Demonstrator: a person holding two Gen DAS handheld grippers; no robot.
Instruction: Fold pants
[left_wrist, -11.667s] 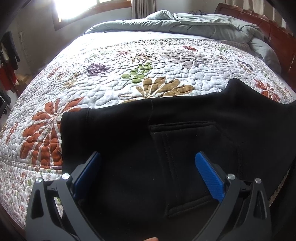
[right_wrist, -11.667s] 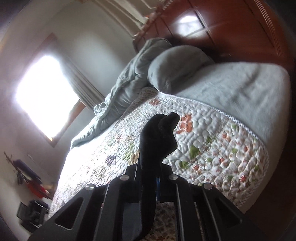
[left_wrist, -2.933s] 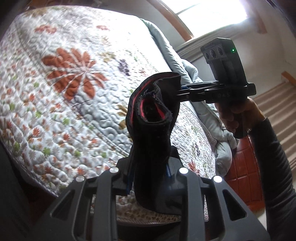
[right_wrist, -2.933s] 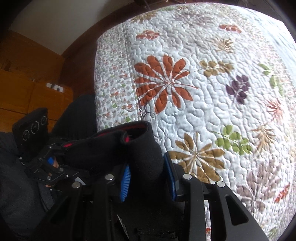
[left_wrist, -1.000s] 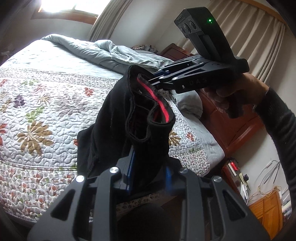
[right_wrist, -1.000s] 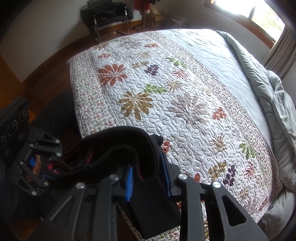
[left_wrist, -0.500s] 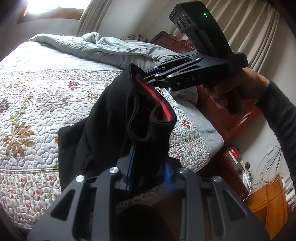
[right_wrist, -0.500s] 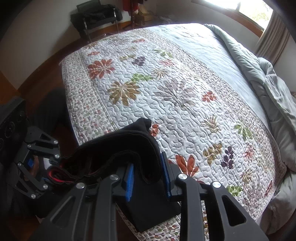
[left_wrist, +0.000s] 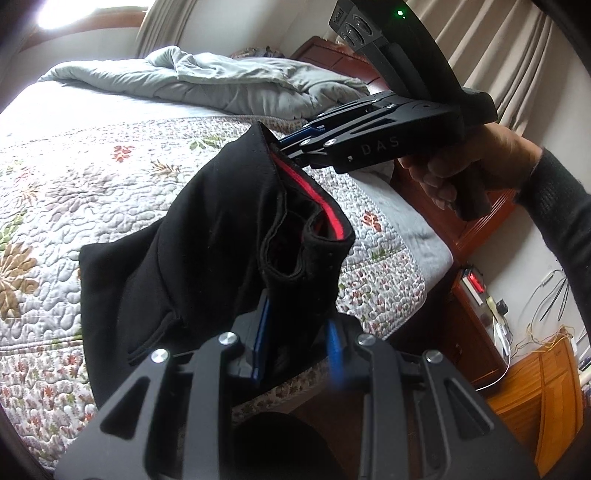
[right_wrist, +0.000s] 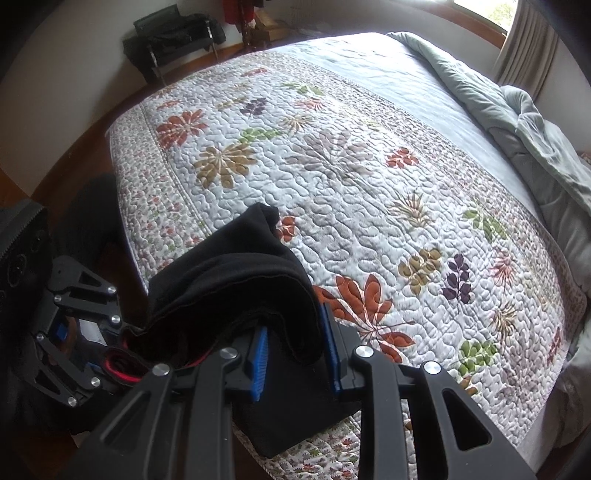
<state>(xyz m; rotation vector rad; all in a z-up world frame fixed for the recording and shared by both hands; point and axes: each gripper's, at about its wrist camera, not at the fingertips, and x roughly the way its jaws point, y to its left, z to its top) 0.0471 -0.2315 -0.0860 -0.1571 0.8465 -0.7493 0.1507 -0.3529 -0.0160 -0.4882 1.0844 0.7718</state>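
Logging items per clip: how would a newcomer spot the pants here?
Start at the bed's flowered quilt. At its near edge, black pants hang bunched between the two grippers, draping onto the quilt. A red waistband lining marks them out from the pale bedding.

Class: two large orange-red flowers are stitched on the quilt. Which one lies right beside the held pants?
The orange-red flower just right of the pants, by the right hand-held gripper; the other flower sits far up the quilt.
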